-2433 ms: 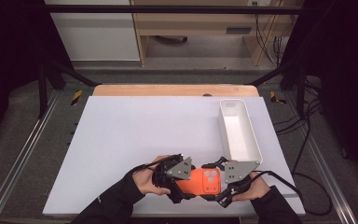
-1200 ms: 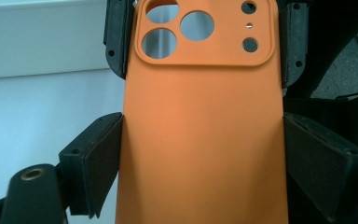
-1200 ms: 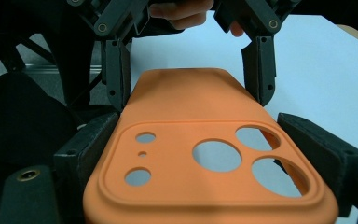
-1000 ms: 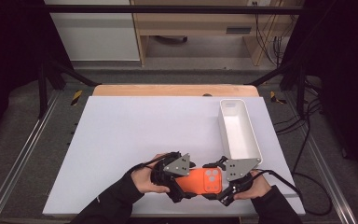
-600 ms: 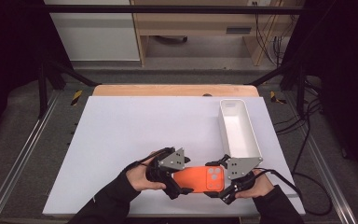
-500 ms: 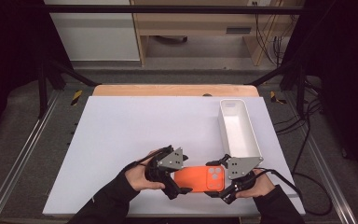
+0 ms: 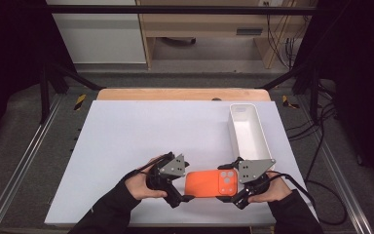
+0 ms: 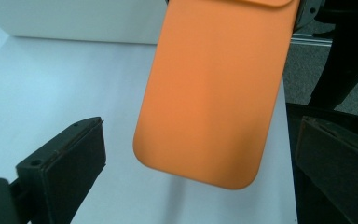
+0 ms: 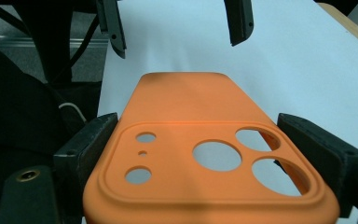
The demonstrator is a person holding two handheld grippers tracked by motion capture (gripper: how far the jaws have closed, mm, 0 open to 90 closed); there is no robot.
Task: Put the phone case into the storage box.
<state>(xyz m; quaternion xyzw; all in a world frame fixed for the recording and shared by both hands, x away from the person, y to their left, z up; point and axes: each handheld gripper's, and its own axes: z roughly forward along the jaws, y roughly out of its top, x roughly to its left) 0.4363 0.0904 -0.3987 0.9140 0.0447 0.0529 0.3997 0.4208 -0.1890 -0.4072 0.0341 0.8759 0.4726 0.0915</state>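
Observation:
An orange phone case (image 7: 205, 184) hangs just above the white table sheet (image 7: 141, 131) near its front edge. My right gripper (image 7: 234, 185) is shut on the case's camera-cutout end; in the right gripper view the two pads (image 9: 91, 142) press on its edges (image 9: 186, 102). My left gripper (image 7: 181, 184) faces it from the left. Its jaws have just been opening and now stand wide, with the plain end of the case (image 8: 214, 93) between the pads (image 8: 70, 165), touching neither.
A long white tray (image 7: 246, 129) stands on the sheet's right side, just beyond my right hand. A wooden board edge (image 7: 175, 94) runs along the far side. Metal rails and cables lie off both sides of the table.
My left gripper has let go of the case's plain end, opened wide and drawn slightly left. The right gripper and the case have kept their place.

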